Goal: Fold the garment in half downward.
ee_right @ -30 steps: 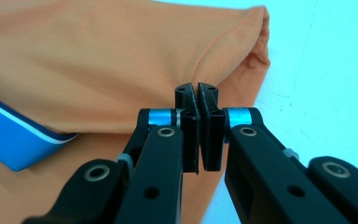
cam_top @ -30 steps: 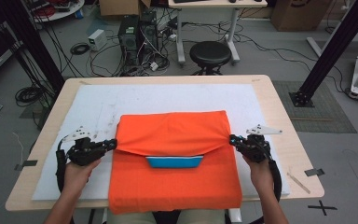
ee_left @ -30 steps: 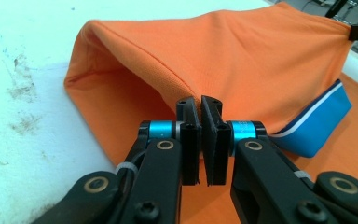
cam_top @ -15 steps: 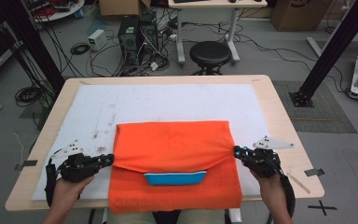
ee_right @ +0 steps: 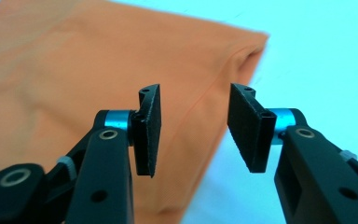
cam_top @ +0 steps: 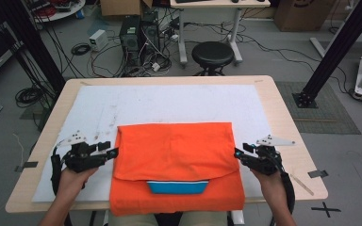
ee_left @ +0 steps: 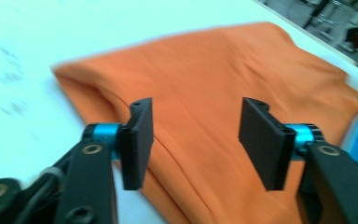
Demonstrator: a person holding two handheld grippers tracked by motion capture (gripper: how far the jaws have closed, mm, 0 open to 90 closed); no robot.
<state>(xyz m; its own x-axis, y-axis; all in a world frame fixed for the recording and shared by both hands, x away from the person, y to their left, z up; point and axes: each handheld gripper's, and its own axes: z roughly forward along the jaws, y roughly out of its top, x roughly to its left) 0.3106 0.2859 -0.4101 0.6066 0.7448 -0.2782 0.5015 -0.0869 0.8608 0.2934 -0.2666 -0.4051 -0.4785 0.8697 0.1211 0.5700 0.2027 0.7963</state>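
A folded orange garment [cam_top: 176,155] lies on the white mat near the table's front edge, with a blue strip [cam_top: 178,187] showing under its upper layer. My left gripper [cam_top: 111,149] sits at the garment's left edge, jaws open. In the left gripper view that gripper [ee_left: 196,116] is open, its jaws wide apart over the orange cloth [ee_left: 200,65], nothing pinched. My right gripper [cam_top: 238,153] is at the garment's right edge. In the right gripper view this gripper [ee_right: 193,100] stands open above the cloth's folded edge [ee_right: 74,70].
The white mat [cam_top: 169,103] covers most of the wooden table [cam_top: 283,108]; its far half is bare. The garment's front hem hangs at the table's near edge. A black stool [cam_top: 212,52], computers and cables sit on the floor beyond the table.
The garment's upper layer has slid toward the person, and the blue strip sits closer to the front edge. Both grippers now stand open at its side edges.
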